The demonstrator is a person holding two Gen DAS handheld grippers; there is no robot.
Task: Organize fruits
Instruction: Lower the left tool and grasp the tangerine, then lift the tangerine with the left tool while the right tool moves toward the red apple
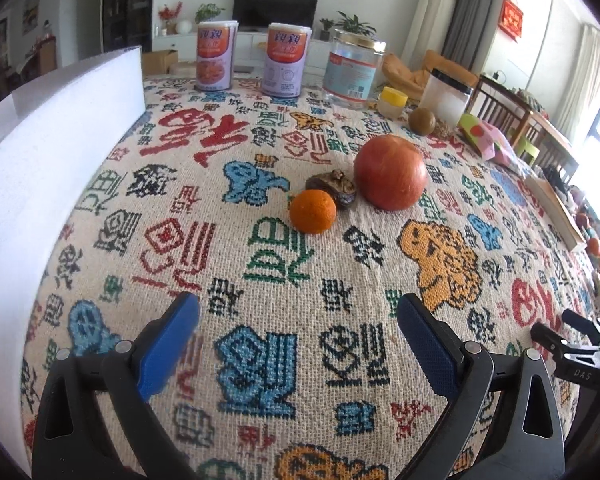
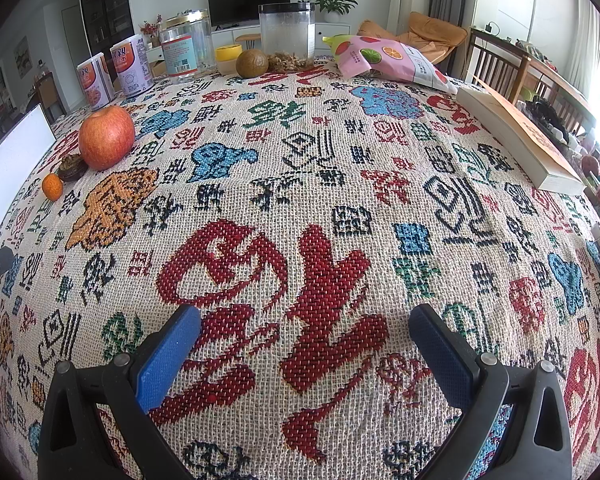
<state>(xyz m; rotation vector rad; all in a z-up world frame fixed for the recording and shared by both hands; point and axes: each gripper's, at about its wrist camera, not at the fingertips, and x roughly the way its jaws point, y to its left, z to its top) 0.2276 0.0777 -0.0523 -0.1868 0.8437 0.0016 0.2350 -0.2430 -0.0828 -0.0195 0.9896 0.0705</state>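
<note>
- Woven cloth (image 1: 284,280) with red, blue, green and orange characters covers the whole table, and every object stands on it.
- Left gripper (image 1: 298,312) hovers low over the cloth, its blue-padded jaws spread wide with nothing between them.
- Ahead of it sits a small tangerine (image 1: 313,212), touching or just beside a dark wrinkled fruit (image 1: 334,187); what kind that is, I cannot tell.
- A red apple (image 1: 391,173) stands just right of the dark fruit, close against it.
- Right gripper (image 2: 305,320) also hangs over bare cloth, jaws wide apart and empty, well apart from that fruit cluster, which lies far to its left.
- A round brown-green fruit (image 2: 252,64) rests at the far edge, between a yellow-lidded pot (image 2: 228,58) and a clear black-lidded canister (image 2: 287,36).
- Two purple cans (image 1: 214,56) and a glass jar (image 1: 354,66) line the far side.
- A pink snack bag (image 2: 392,60) with fruit prints and a thick book (image 2: 520,140) lie to the right.
- A white board (image 1: 52,152) stands upright along the left edge.
</note>
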